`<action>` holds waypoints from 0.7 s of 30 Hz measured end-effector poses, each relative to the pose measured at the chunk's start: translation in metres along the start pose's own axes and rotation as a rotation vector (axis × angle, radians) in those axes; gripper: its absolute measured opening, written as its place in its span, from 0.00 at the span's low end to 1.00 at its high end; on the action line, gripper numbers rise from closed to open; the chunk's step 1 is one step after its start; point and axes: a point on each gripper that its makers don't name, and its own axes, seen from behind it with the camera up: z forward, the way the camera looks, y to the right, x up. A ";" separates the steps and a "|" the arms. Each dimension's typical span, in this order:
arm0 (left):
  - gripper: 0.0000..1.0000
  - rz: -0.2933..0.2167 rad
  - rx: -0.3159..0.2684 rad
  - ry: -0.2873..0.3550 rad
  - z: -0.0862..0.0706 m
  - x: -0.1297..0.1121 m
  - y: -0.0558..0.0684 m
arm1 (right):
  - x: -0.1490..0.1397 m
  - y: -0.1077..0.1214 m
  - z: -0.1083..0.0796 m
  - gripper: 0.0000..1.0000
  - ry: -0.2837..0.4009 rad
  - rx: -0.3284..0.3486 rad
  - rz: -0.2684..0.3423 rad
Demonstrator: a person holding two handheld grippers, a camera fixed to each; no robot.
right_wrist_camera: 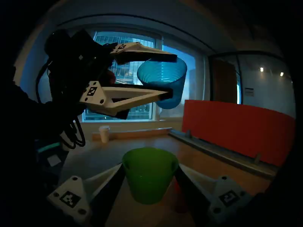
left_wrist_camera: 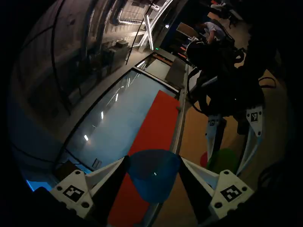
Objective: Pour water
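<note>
A translucent blue cup (left_wrist_camera: pixel 153 179) sits between the fingers of my left gripper (left_wrist_camera: pixel 153 160), which is shut on it. In the right gripper view that blue cup (right_wrist_camera: pixel 163 85) hangs high in front of the window, held by the left gripper (right_wrist_camera: pixel 172 75), above and beyond the green cup (right_wrist_camera: pixel 149 176). My right gripper (right_wrist_camera: pixel 149 166) is shut on the green cup, low over the wooden desk (right_wrist_camera: pixel 212 162). In the left gripper view the right gripper (left_wrist_camera: pixel 225 168) and its green cup (left_wrist_camera: pixel 227 157) appear at the lower right. Whether either cup holds water I cannot tell.
A red partition (right_wrist_camera: pixel 238 125) runs along the desk's right side in front of a metal rail (right_wrist_camera: pixel 216 151). A white paper cup (right_wrist_camera: pixel 103 133) stands by the window sill. A small red object (right_wrist_camera: pixel 178 191) lies just behind the green cup. The room is dim.
</note>
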 end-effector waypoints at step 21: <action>0.90 0.095 0.014 -0.009 0.001 0.005 -0.004 | 0.001 0.004 -0.001 0.90 0.006 -0.005 -0.004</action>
